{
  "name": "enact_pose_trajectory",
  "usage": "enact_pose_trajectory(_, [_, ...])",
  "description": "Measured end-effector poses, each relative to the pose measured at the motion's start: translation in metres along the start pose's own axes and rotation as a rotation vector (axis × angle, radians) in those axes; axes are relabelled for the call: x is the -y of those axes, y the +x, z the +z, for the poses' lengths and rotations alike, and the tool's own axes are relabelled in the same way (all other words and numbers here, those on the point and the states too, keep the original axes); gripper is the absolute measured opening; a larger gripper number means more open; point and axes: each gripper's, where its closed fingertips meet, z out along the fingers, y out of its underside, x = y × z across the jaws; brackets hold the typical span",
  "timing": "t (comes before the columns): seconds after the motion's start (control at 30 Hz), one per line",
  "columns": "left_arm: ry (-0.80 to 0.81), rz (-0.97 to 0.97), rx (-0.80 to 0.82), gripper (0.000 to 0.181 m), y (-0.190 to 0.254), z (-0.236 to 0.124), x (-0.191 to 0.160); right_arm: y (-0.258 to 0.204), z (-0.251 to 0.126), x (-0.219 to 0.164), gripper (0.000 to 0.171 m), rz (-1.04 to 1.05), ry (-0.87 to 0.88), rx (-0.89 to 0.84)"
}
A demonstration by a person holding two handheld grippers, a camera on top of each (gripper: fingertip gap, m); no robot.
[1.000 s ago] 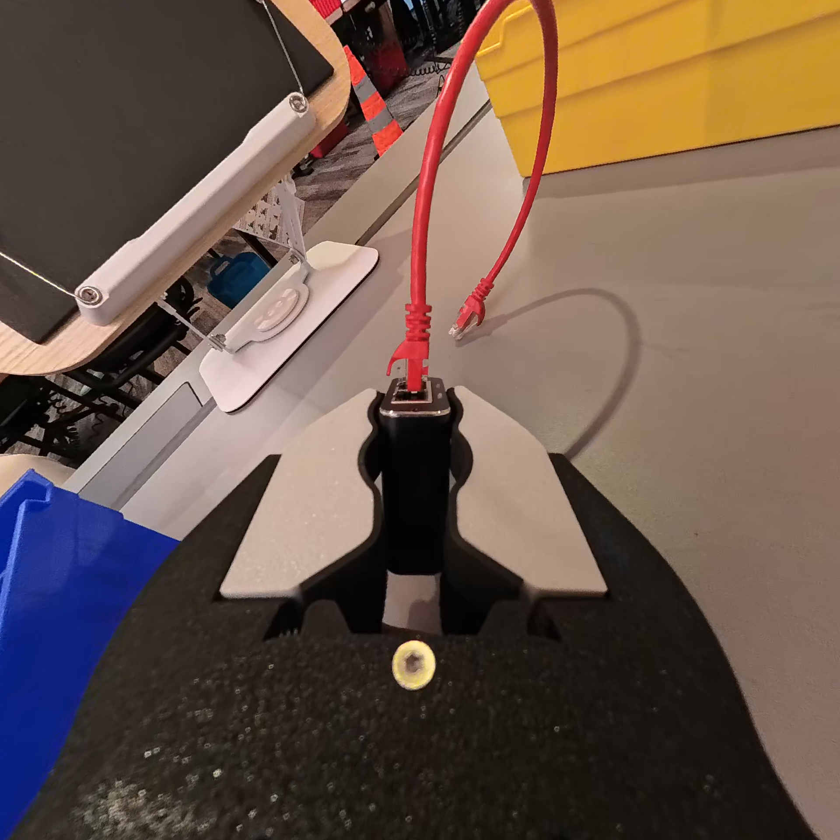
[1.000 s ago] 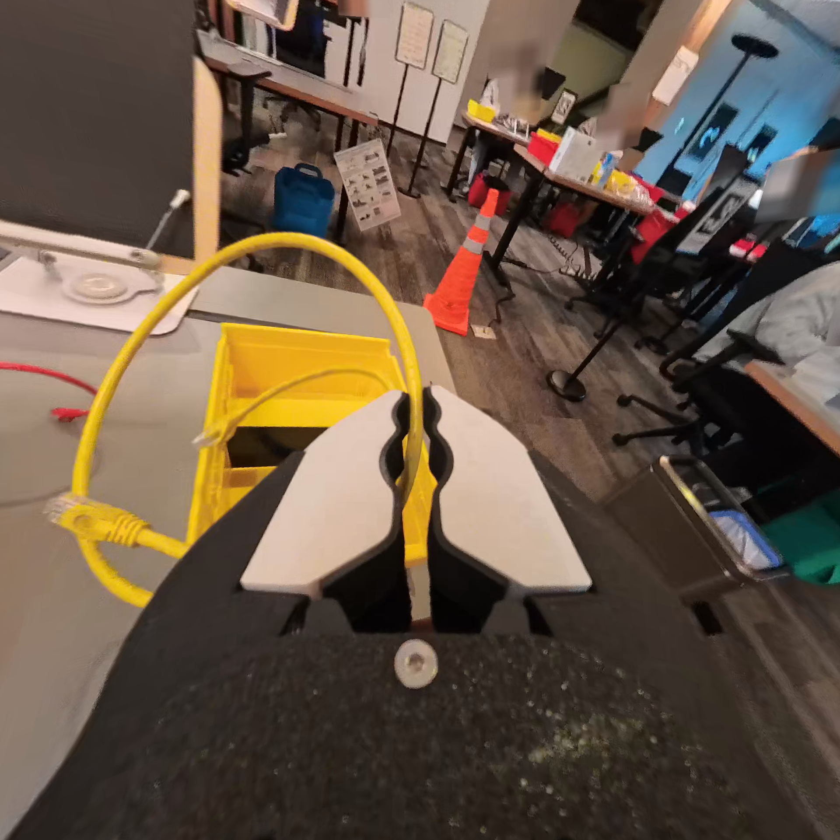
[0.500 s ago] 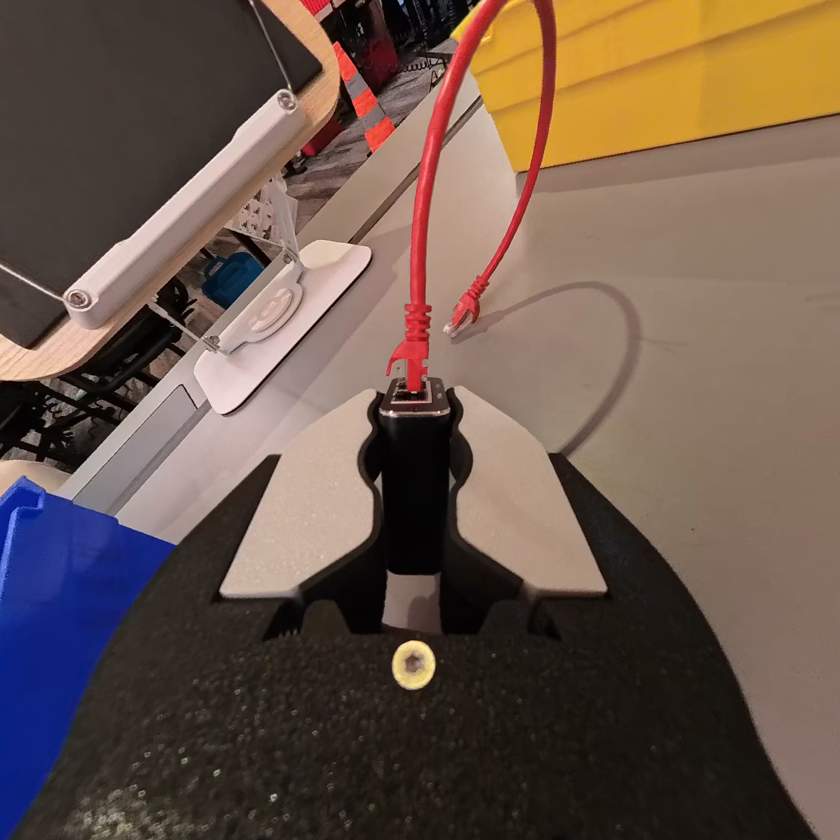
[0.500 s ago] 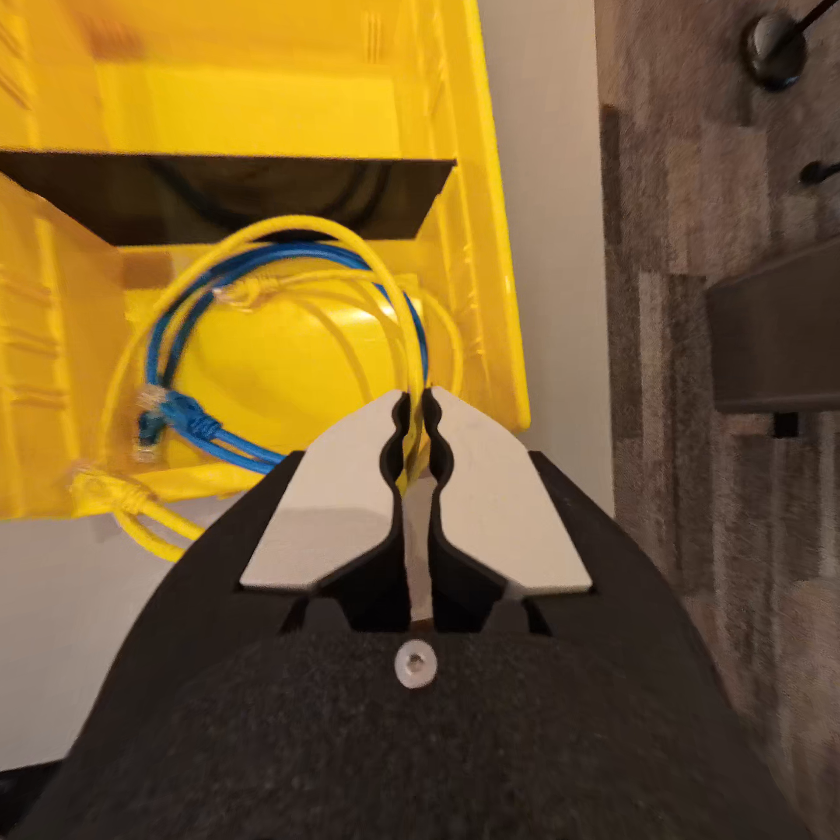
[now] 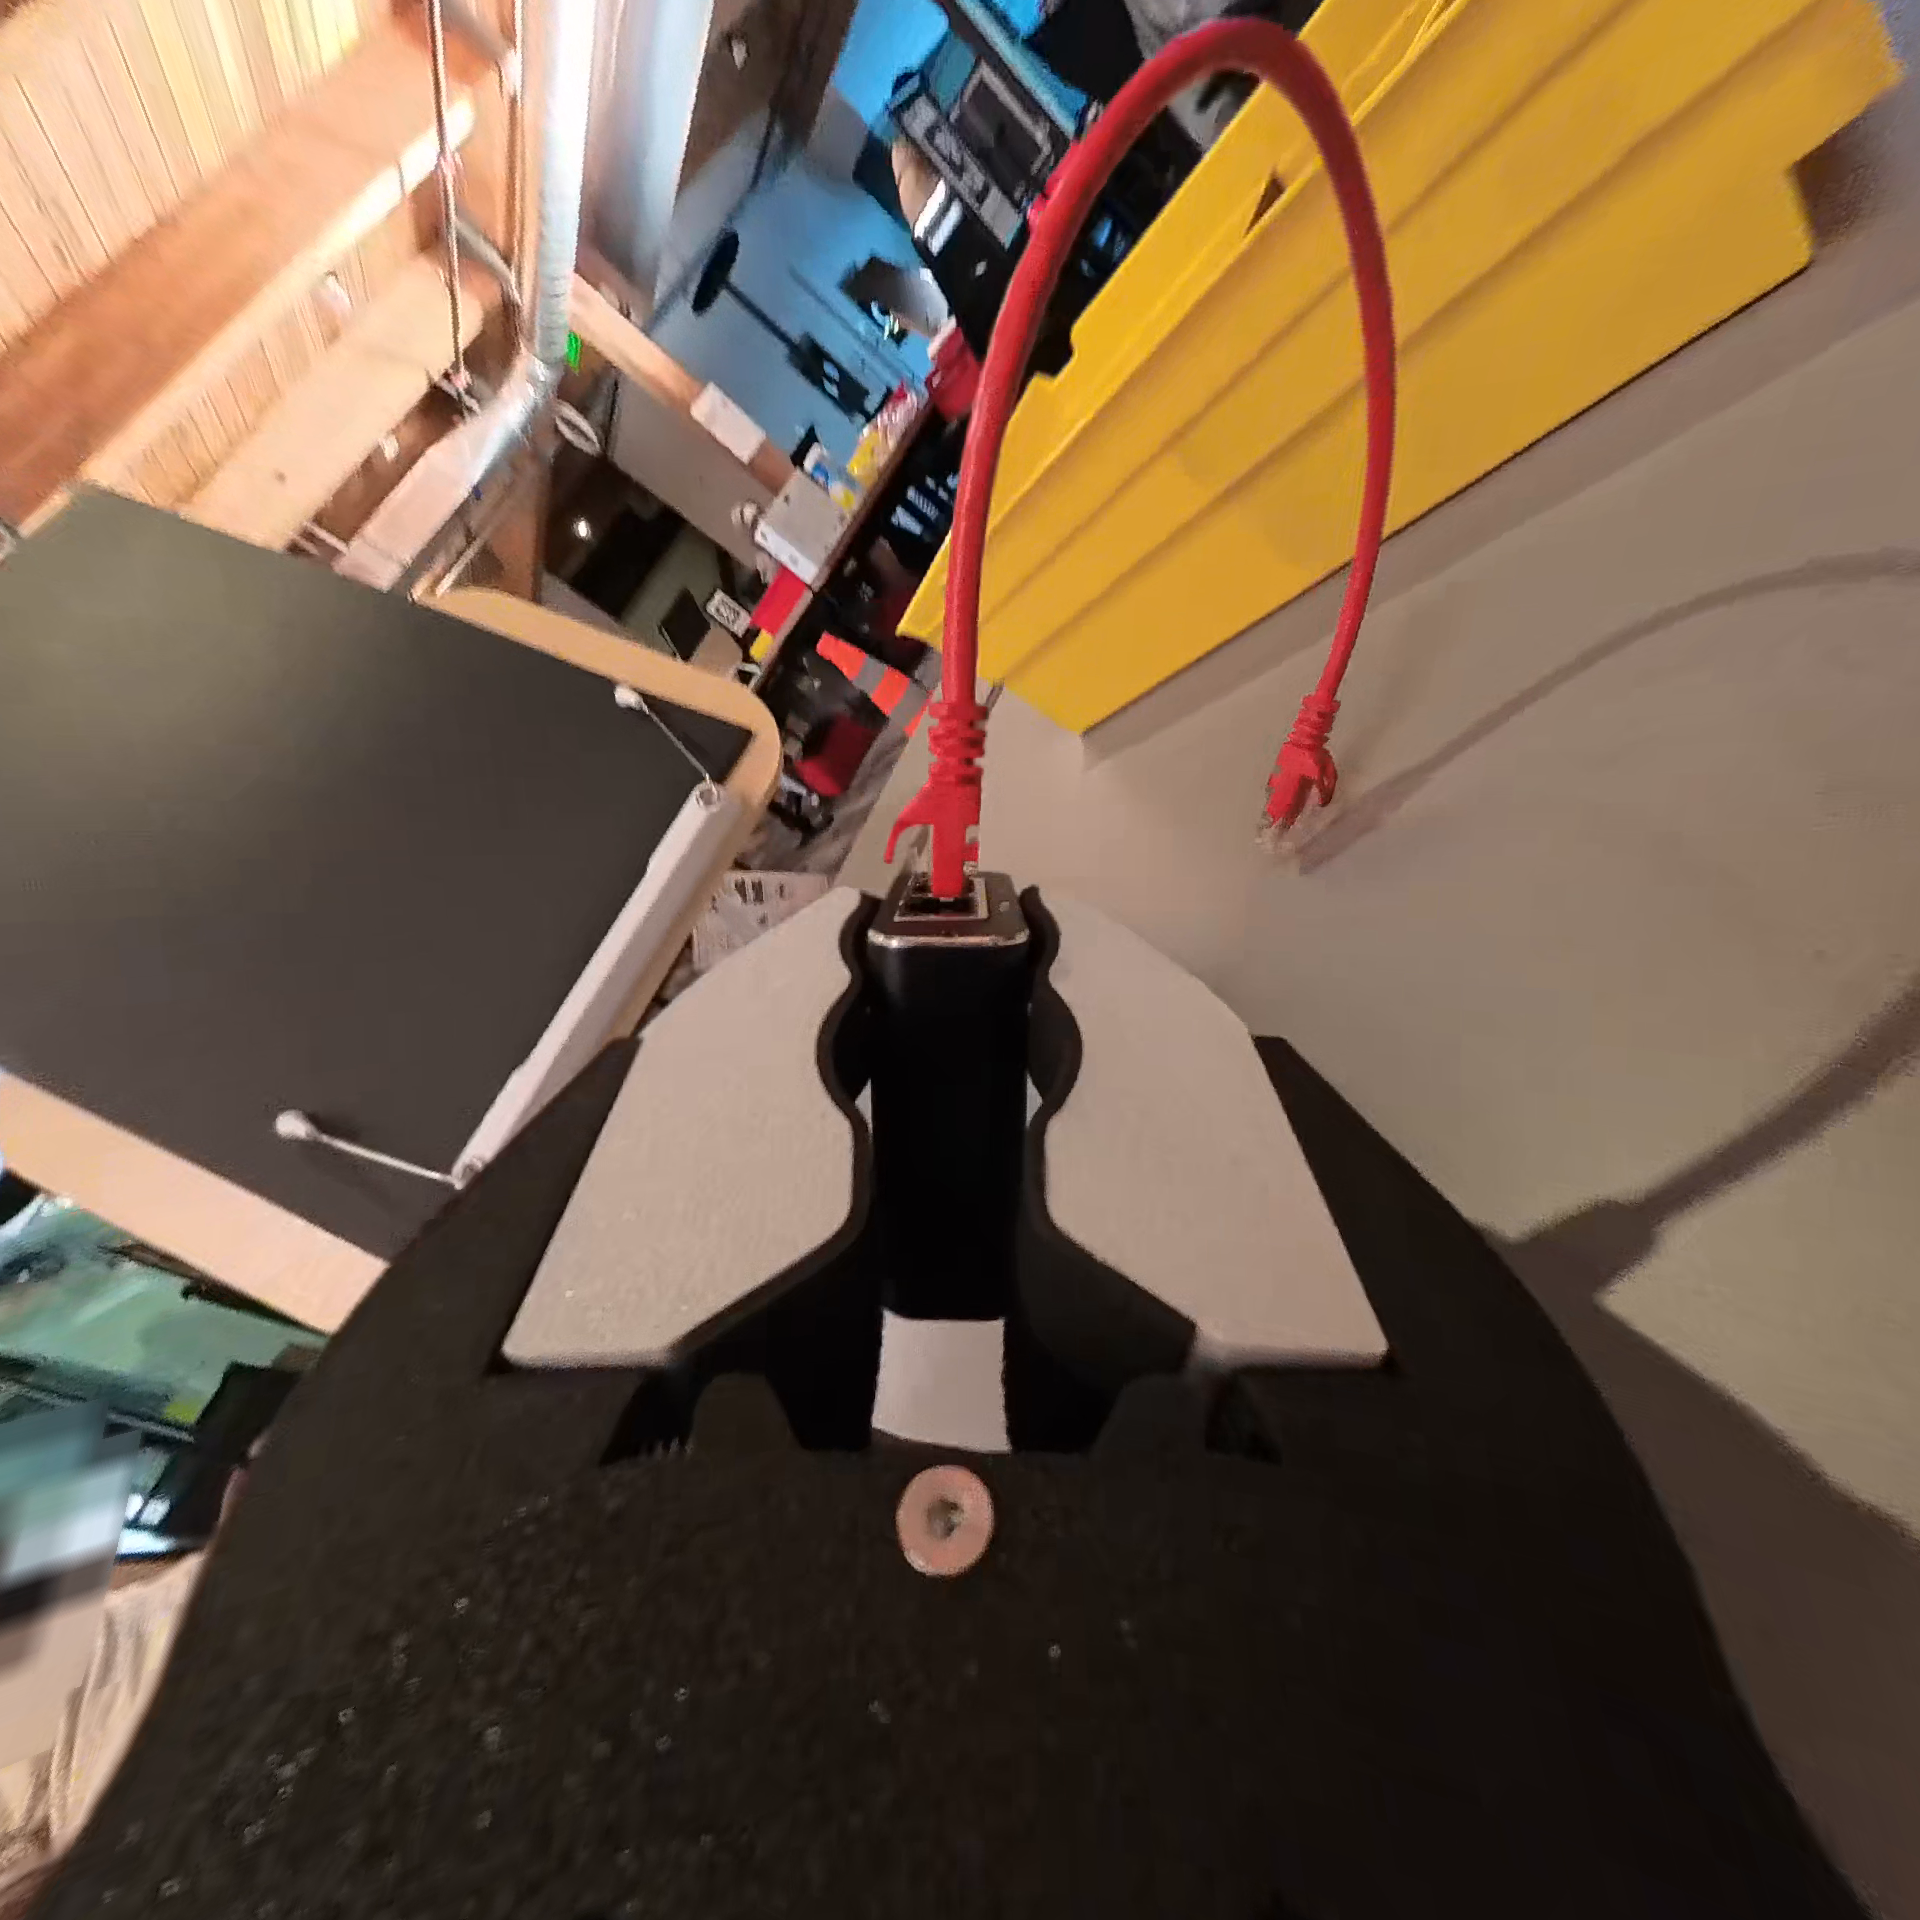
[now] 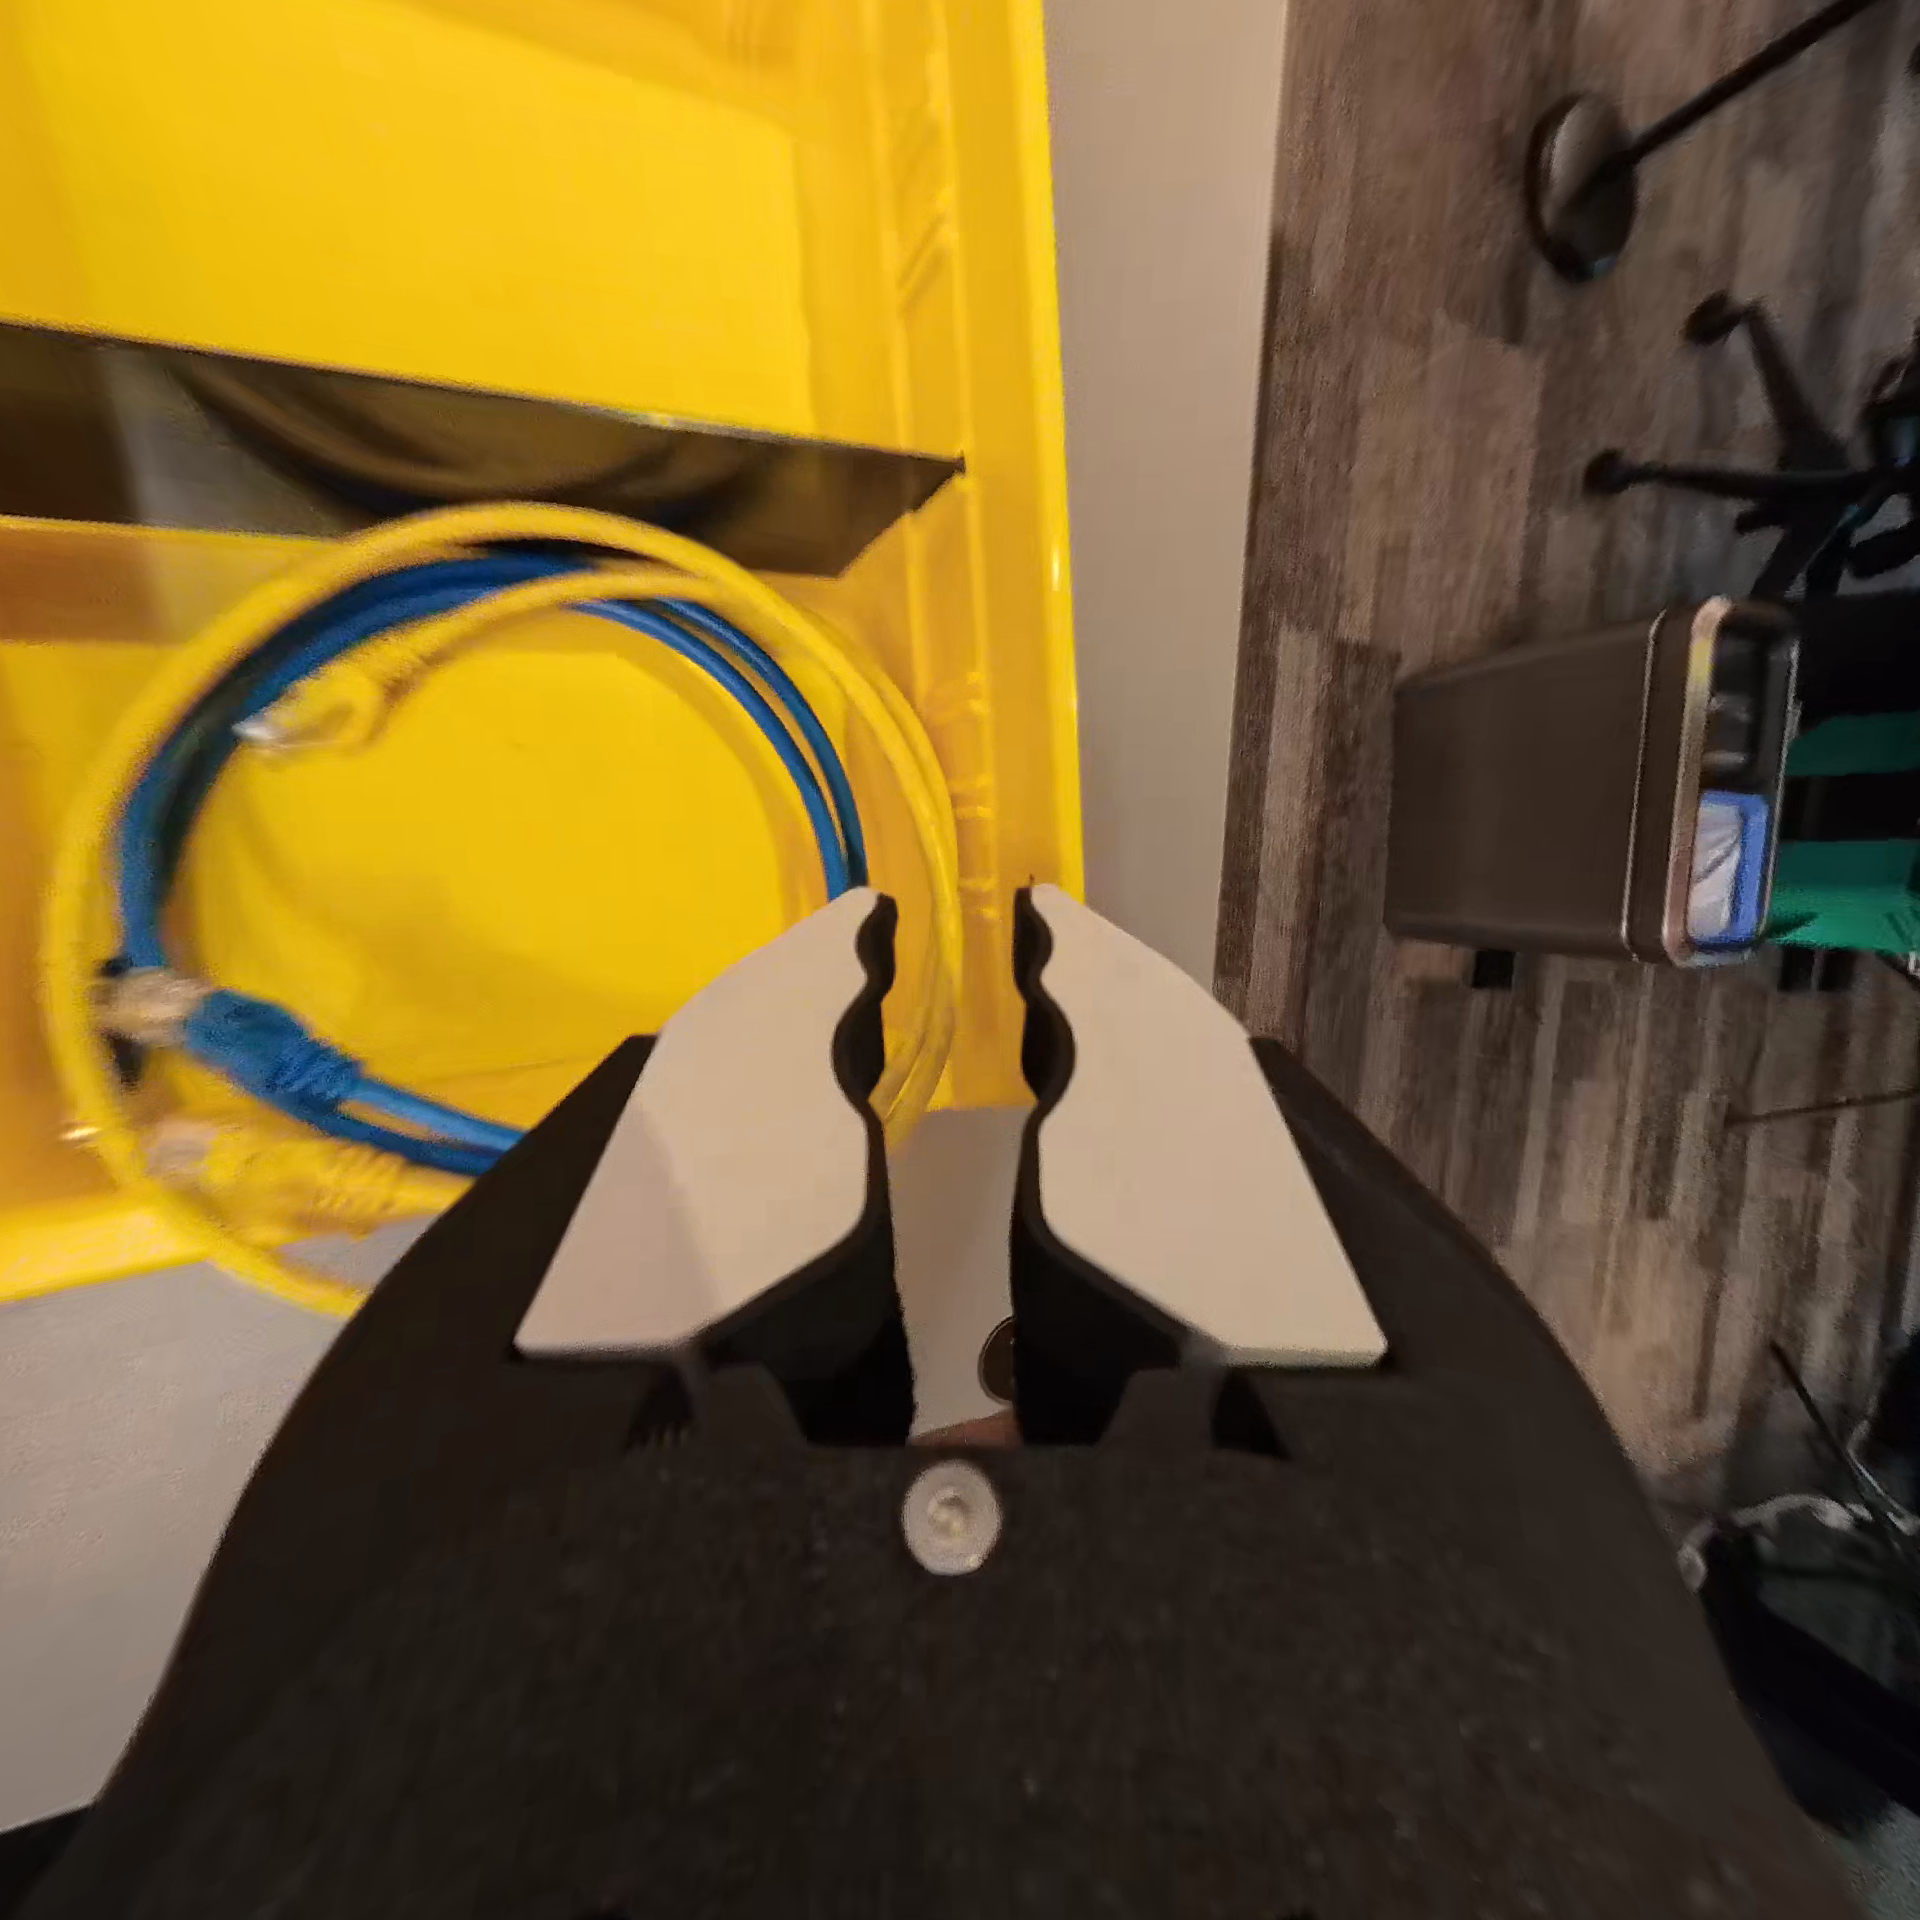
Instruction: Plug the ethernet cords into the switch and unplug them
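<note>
On my left, my left gripper (image 5: 951, 935) is clamped round the black switch (image 5: 948, 1091), and the red cord (image 5: 1174, 343) has one plug seated in its port while the other plug (image 5: 1299, 774) dangles by the grey table (image 5: 1558, 935), so that one is left to pull. On my right, my right gripper (image 6: 951, 904) stands a little open over the yellow bin (image 6: 520, 260). The yellow cord (image 6: 914, 810) seems loose between the jaws, though blur makes that unsure, and the blue cord (image 6: 270, 1049) lies coiled inside, so I judge those two finished.

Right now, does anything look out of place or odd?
Only the red cord: one end is plugged into the switch held by the left gripper, while its other plug dangles loose at the table.
</note>
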Motion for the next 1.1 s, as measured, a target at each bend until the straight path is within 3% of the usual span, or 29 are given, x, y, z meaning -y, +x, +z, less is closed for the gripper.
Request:
enact_pose_trajectory(0.1, [0.053, 0.018, 0.005, 0.026, 0.000, -0.004, 0.010, -0.028, -0.056, 0.029, 0.026, -0.038, 0.261, 0.049])
enact_pose_trajectory(0.17, [0.073, 0.019, -0.006, 0.026, 0.002, -0.005, 0.013, -0.089, -0.101, 0.049, 0.025, -0.128, 0.506, 0.251])
enact_pose_trajectory(0.27, [0.082, 0.038, -0.035, 0.026, 0.009, -0.005, 0.015, -0.194, -0.160, 0.042, 0.026, -0.289, 0.743, 0.614])
enact_pose_trajectory(0.37, [0.131, 0.070, -0.115, 0.026, 0.023, -0.008, 0.021, -0.266, -0.190, 0.032, 0.027, -0.467, 0.906, 0.735])
enact_pose_trajectory(0.53, [0.137, 0.105, -0.211, 0.026, 0.042, -0.010, 0.024, -0.317, -0.164, 0.032, 0.027, -0.944, 0.869, 0.467])
enact_pose_trajectory(0.7, [0.132, 0.179, -0.235, 0.026, 0.054, -0.011, 0.028, -0.341, -0.135, 0.032, 0.023, -1.266, 0.779, 0.274])
enact_pose_trajectory(1.1, [0.095, 0.205, -0.234, 0.025, 0.060, -0.008, 0.025, -0.346, -0.116, 0.027, 0.012, -1.301, 0.707, 0.293])
